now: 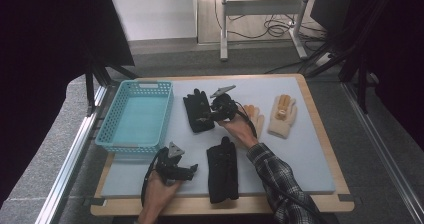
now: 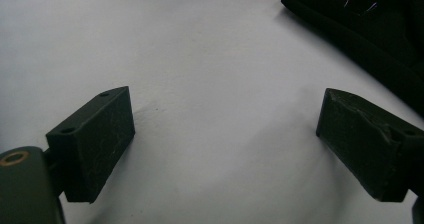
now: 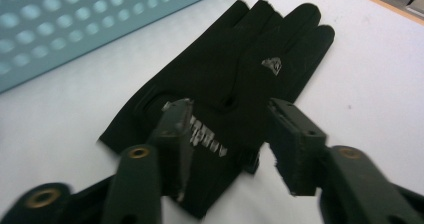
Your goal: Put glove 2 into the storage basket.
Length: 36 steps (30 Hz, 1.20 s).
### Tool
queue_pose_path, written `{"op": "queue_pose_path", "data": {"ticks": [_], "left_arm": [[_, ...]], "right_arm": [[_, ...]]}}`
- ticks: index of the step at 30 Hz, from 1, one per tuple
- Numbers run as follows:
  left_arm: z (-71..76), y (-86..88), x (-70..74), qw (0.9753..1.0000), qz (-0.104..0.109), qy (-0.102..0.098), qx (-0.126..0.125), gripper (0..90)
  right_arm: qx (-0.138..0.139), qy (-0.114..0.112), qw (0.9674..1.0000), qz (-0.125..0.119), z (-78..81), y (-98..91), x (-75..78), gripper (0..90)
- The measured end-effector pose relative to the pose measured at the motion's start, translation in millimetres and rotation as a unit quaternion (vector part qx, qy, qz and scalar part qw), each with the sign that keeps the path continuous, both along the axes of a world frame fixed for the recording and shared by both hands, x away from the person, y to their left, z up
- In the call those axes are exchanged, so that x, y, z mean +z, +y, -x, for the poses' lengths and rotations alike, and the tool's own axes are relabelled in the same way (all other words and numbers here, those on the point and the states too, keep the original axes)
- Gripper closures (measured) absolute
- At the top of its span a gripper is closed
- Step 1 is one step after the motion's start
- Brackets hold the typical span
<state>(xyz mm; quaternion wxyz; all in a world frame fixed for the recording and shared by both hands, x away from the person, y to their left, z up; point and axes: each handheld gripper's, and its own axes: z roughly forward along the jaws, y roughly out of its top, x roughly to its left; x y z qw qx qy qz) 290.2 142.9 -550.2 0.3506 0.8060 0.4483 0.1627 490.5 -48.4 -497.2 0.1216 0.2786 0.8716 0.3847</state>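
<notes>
Right hand-held gripper [image 1: 204,118] hangs over the cuff end of the far black glove [image 1: 196,111] in the high view, jaws parted, with the basket [image 1: 136,115] off to its left. Its jaws point toward the basket side, across the glove. The glove's long axis runs away from the person, fingers at the far end and cuff nearest. Left hand-held gripper [image 1: 192,170] rests low on the counter [image 1: 300,149], jaws spread and empty, with the near black glove [image 1: 223,169] just to its right. Two pale gloves [image 1: 282,115] lie beyond the right hand, well apart from the work.

In the left gripper view, both pads [image 2: 95,144] stand wide apart over bare counter, nothing between them; a dark edge of the near glove [image 2: 370,39] shows ahead and to the right.

In the right gripper view, the right hand-held gripper [image 3: 227,134] is half spread and straddles the glove [image 3: 235,79] near its cuff, by the small white print. I cannot tell whether the pads [image 3: 292,144] touch the cloth yet; they do not pinch it. From here the glove's fingers point up and away, to the right of the basket wall [image 3: 75,29].

To do the pick well, I judge it best to settle lower so both pads bracket a fold of the cuff, close squarely across the glove's width, then lift straight before carrying it left toward the basket.
</notes>
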Motion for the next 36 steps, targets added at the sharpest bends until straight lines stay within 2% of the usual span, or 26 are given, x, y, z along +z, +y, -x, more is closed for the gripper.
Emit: {"op": "queue_pose_path", "data": {"ticks": [8, 11, 13, 15, 16, 17, 18, 20, 23, 28, 36], "left_arm": [[0.0, 0.1, 0.0, 1.0, 0.0, 0.0, 0.0, 8.4], [0.0, 0.1, 0.0, 1.0, 0.0, 0.0, -0.001, 8.4], [0.0, 0.1, 0.0, 1.0, 0.0, 0.0, -0.001, 8.3], [0.0, 0.1, 0.0, 1.0, 0.0, 0.0, -0.001, 8.3], [0.0, 0.1, 0.0, 1.0, 0.0, 0.0, -0.001, 8.3], [0.0, 0.0, 0.0, 1.0, 0.0, 0.0, -0.001, 8.3], [0.0, 0.0, 0.0, 1.0, 0.0, 0.0, -0.001, 8.3], [0.1, 0.0, 0.0, 1.0, 0.0, 0.0, -0.001, 8.3], [0.0, 0.0, 0.0, 1.0, 0.0, 0.0, -0.001, 8.3], [0.0, 0.0, 0.0, 1.0, 0.0, 0.0, 0.0, 8.3], [0.0, 0.4, 0.2, 1.0, -0.003, 0.001, -0.003, 8.3]], "right_arm": [[-0.014, 0.003, 0.9999, -0.004, -18.0, 18.3, -11.4, 46.1], [-0.017, 0.005, 0.9998, 0.007, -25.0, 26.3, -19.4, 46.6], [-0.021, 0.011, 0.9994, 0.025, -30.1, 33.1, -28.7, 49.3], [-0.022, 0.016, 0.9993, 0.025, -30.9, 34.2, -31.4, 52.3], [-0.021, 0.026, 0.9994, 0.013, -32.4, 33.2, -32.2, 57.8], [-0.024, 0.047, 0.9986, 0.006, -34.1, 31.6, -32.0, 69.7], [-0.024, 0.047, 0.9986, 0.006, -34.1, 31.6, -32.0, 69.7], [-0.024, 0.047, 0.9985, 0.015, -33.3, 31.7, -31.2, 79.6], [-0.038, 0.063, 0.9972, 0.01, -32.2, 33.6, -31.2, 84.7], [-0.046, 0.066, 0.9967, 0.014, -31.8, 34.5, -28.9, 88.1], [-0.053, 0.063, 0.9966, 0.002, -26.1, 31.4, -16.7, 88.5]]}}
